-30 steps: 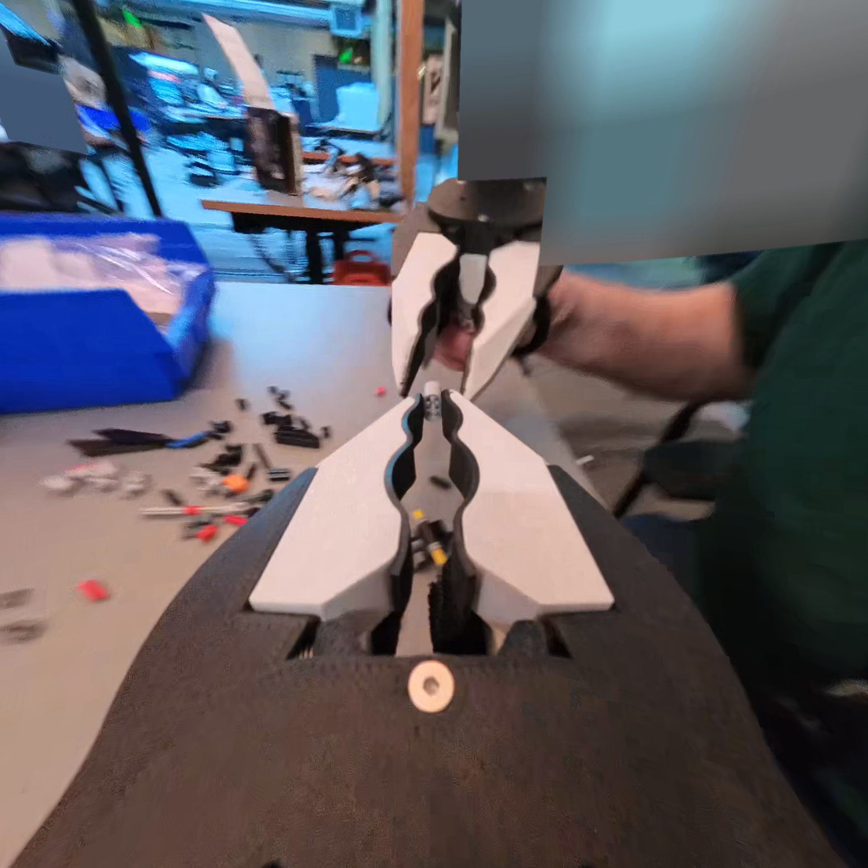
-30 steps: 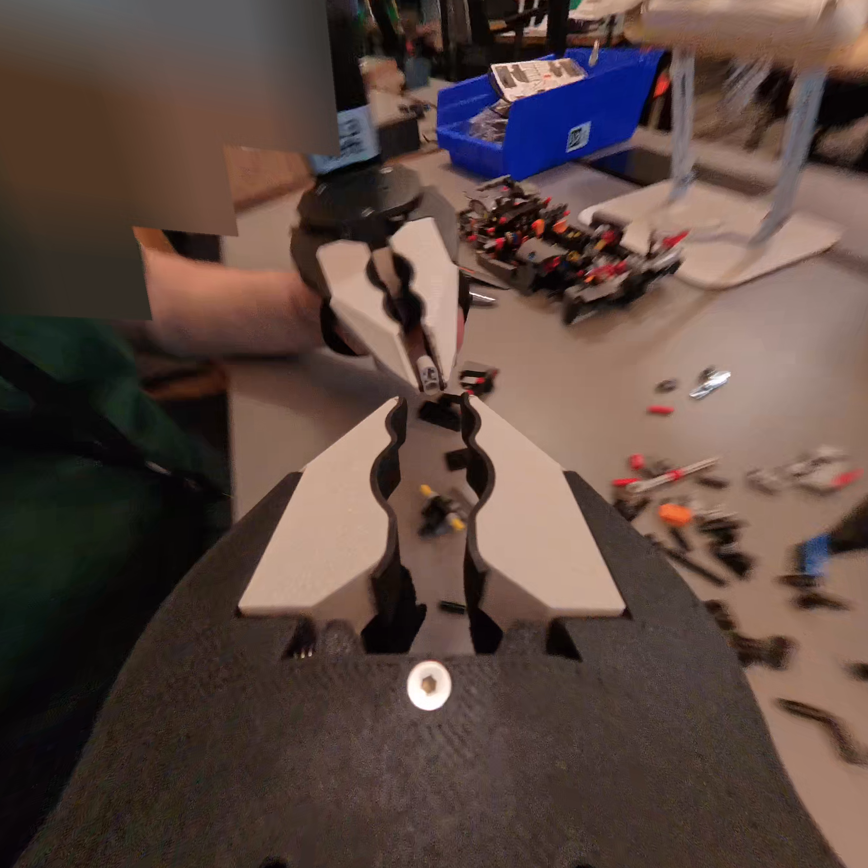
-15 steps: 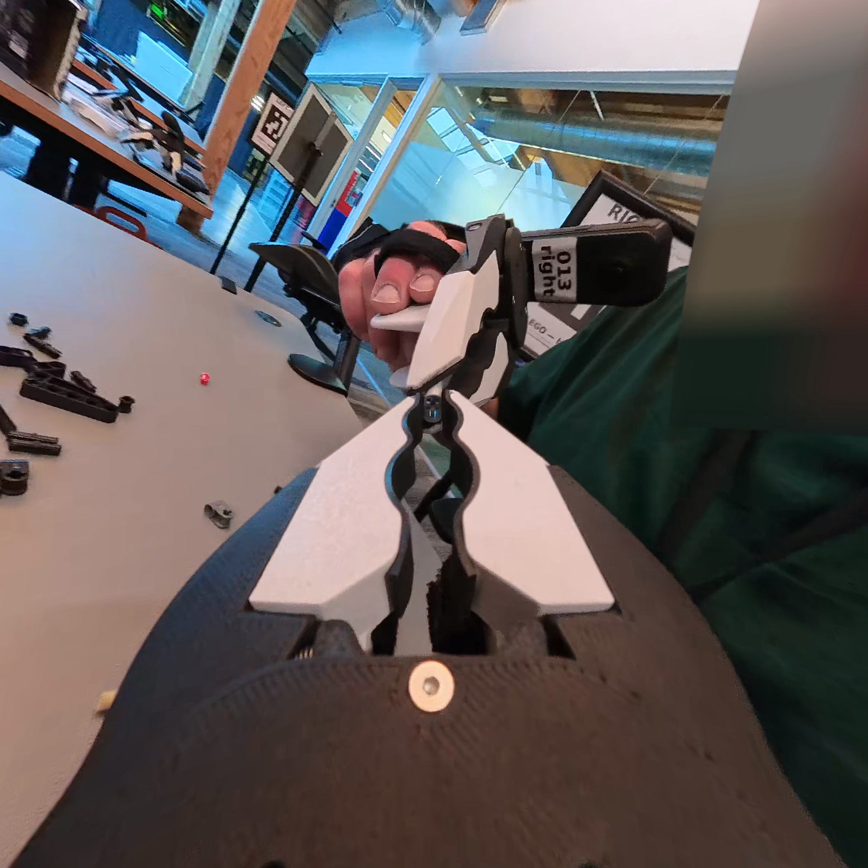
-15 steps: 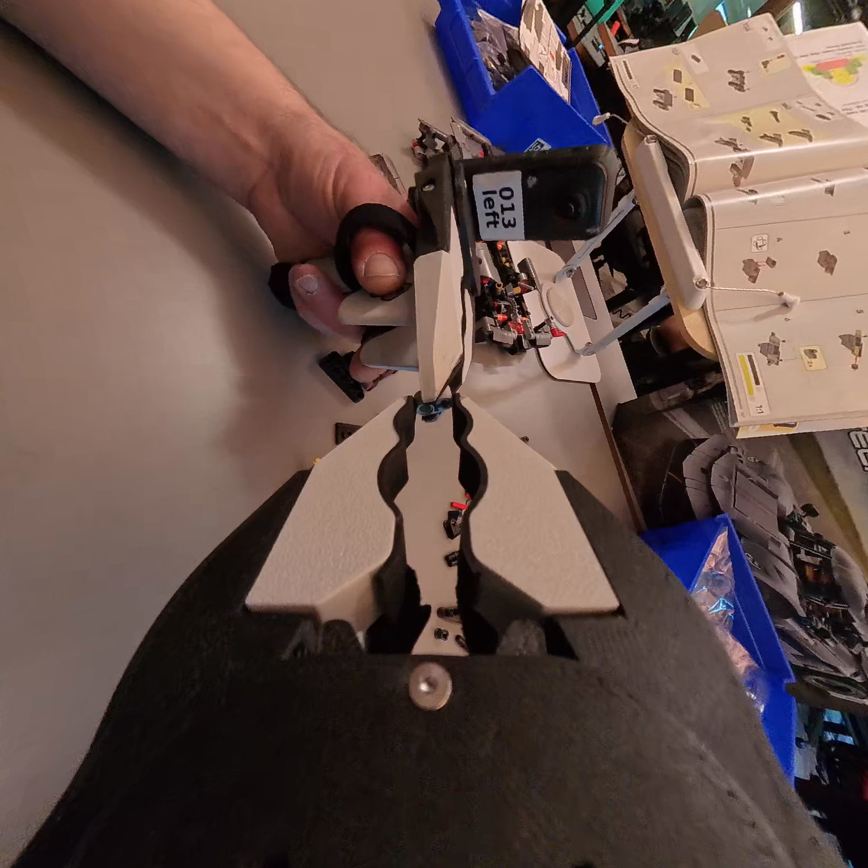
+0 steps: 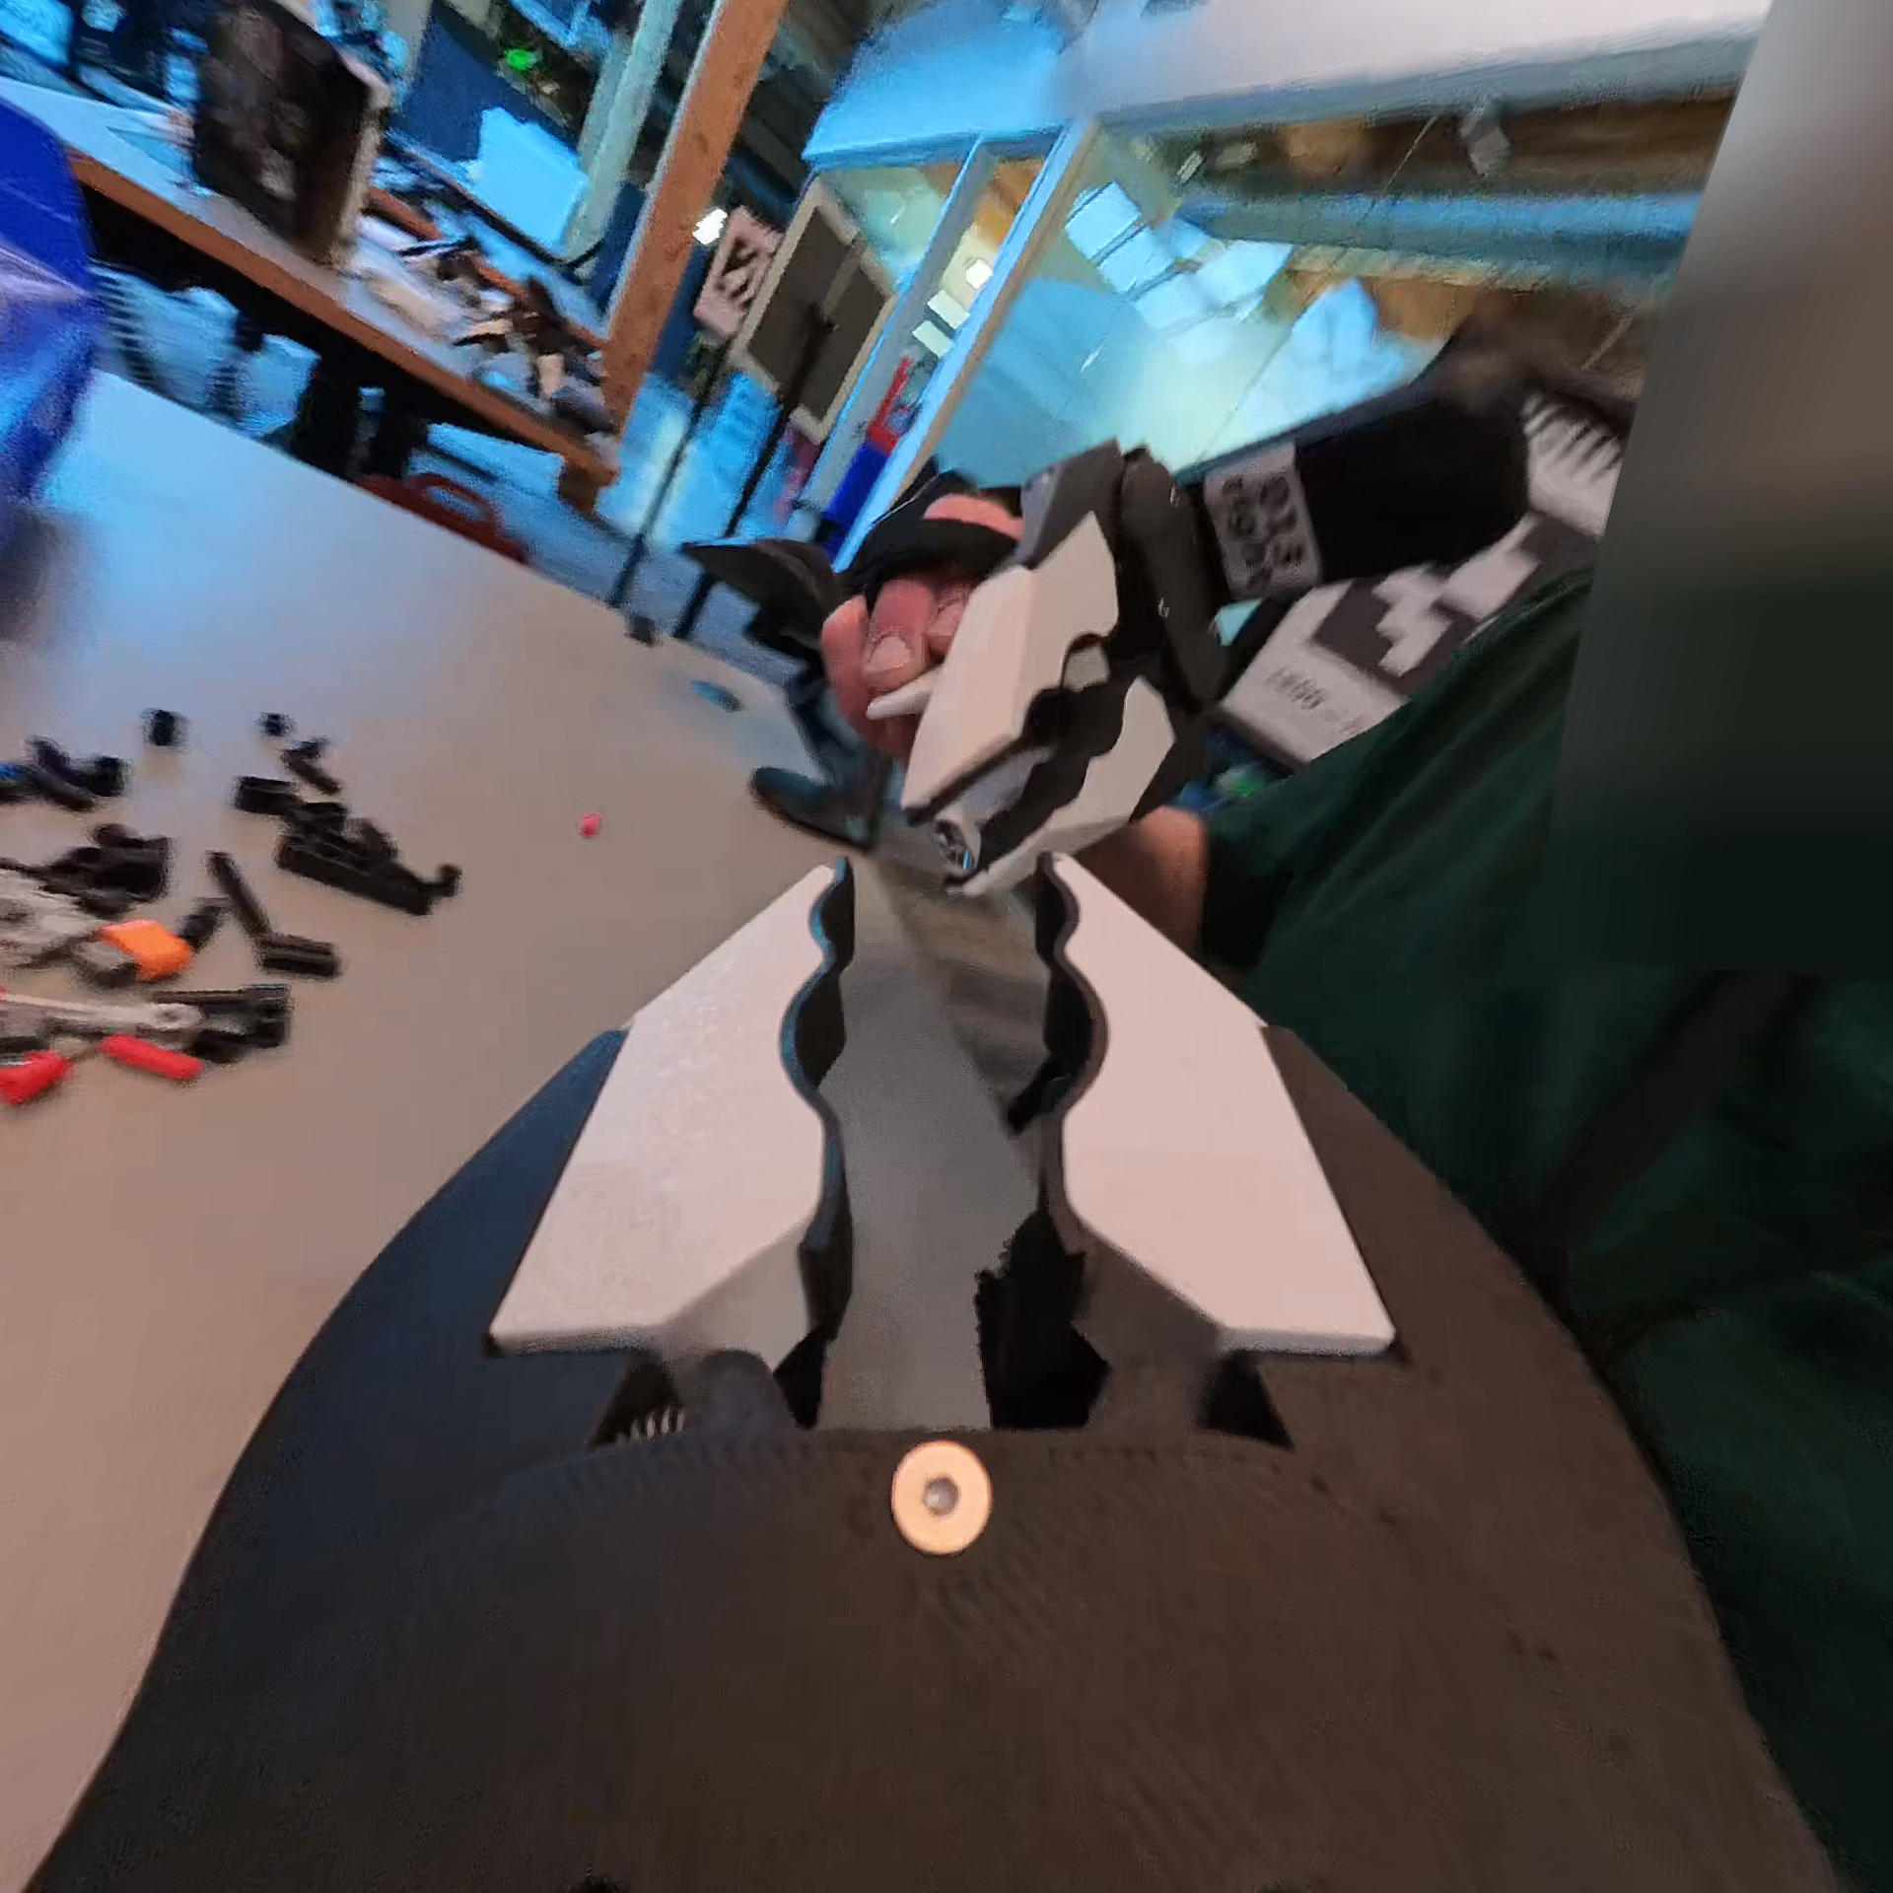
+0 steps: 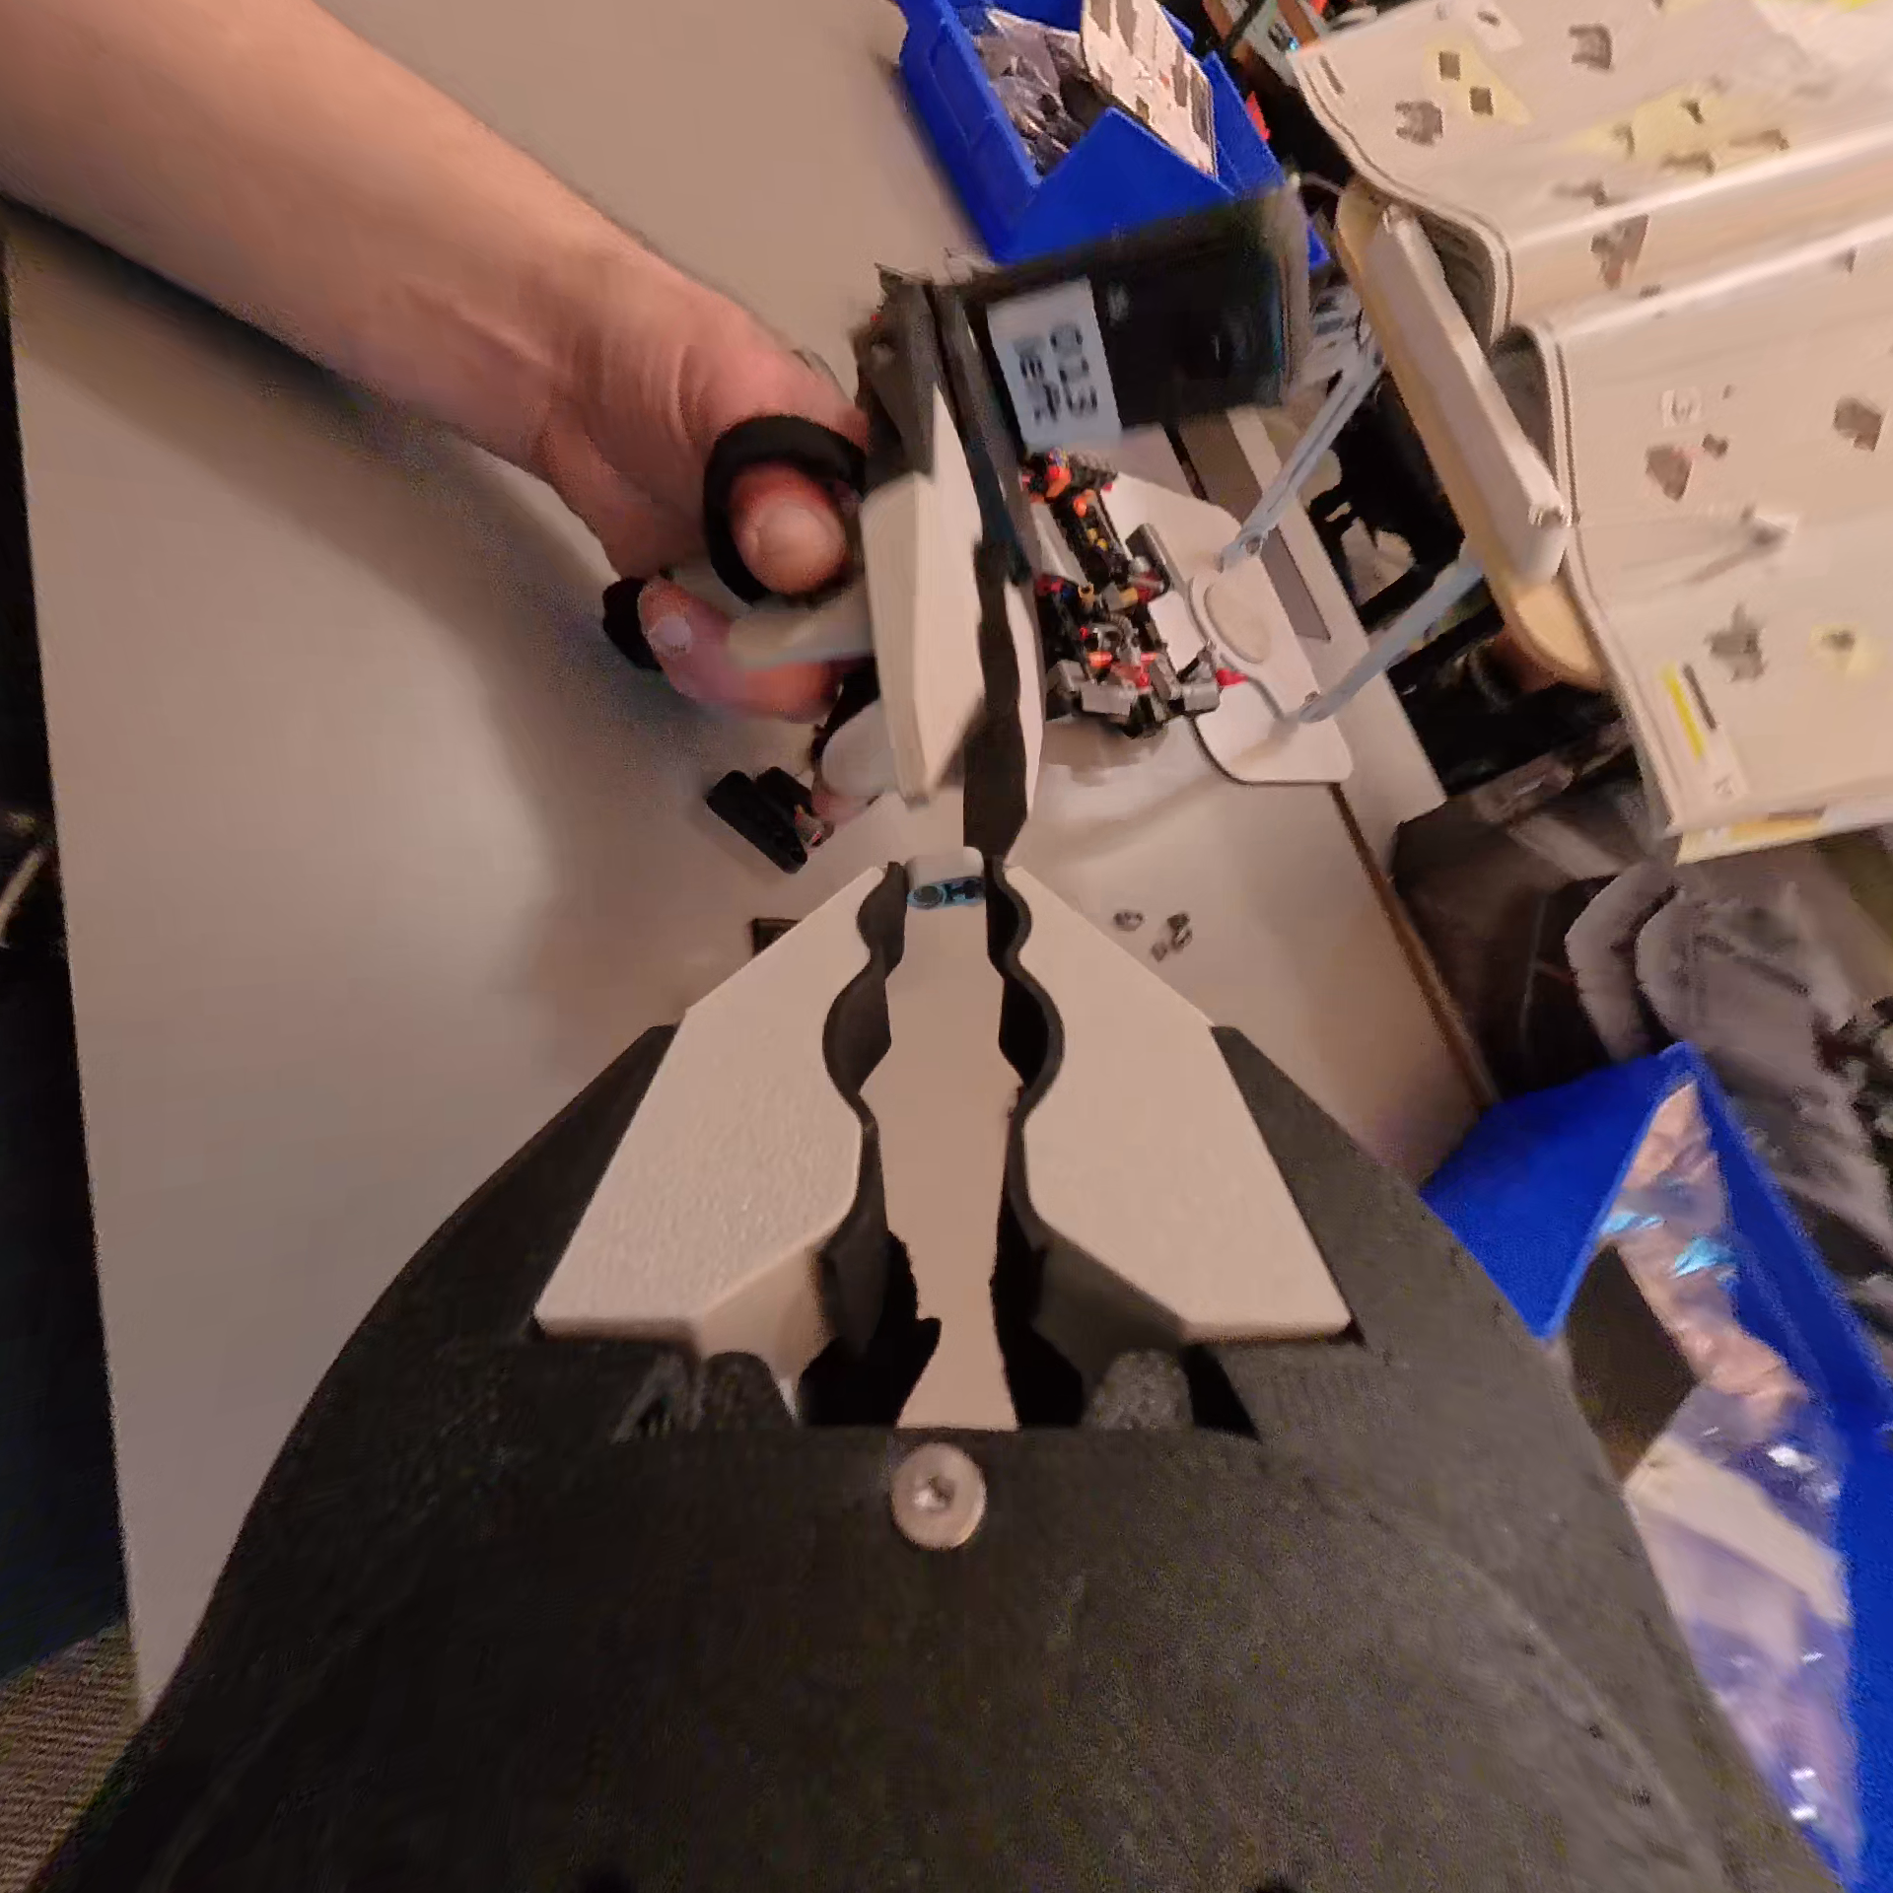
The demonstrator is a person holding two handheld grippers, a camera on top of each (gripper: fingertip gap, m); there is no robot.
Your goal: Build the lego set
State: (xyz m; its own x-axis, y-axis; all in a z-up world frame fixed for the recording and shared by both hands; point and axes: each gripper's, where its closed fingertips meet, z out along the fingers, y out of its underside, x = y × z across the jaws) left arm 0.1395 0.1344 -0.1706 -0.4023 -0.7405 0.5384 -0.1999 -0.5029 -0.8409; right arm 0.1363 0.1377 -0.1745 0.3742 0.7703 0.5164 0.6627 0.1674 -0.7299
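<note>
I work over a pale grey table (image 5: 430, 635) in a cluttered workshop, with loose lego parts (image 5: 154, 922) scattered to the left of my left claw (image 5: 942, 881). Beyond my right claw (image 6: 948, 886) sit the half-built lego model (image 6: 1106, 615), an open instruction booklet (image 6: 1659, 410) on its stand, and blue bins (image 6: 1076, 174).

The small white lego piece (image 6: 944, 879) lies crosswise between my right fingertips, its long axis running from one finger to the other, its holed face turned back toward my right camera. My right claw is clenched on it at the very tips. My left claw is released, jaws spread wide and empty, its tips just beside the piece (image 5: 953, 842).
</note>
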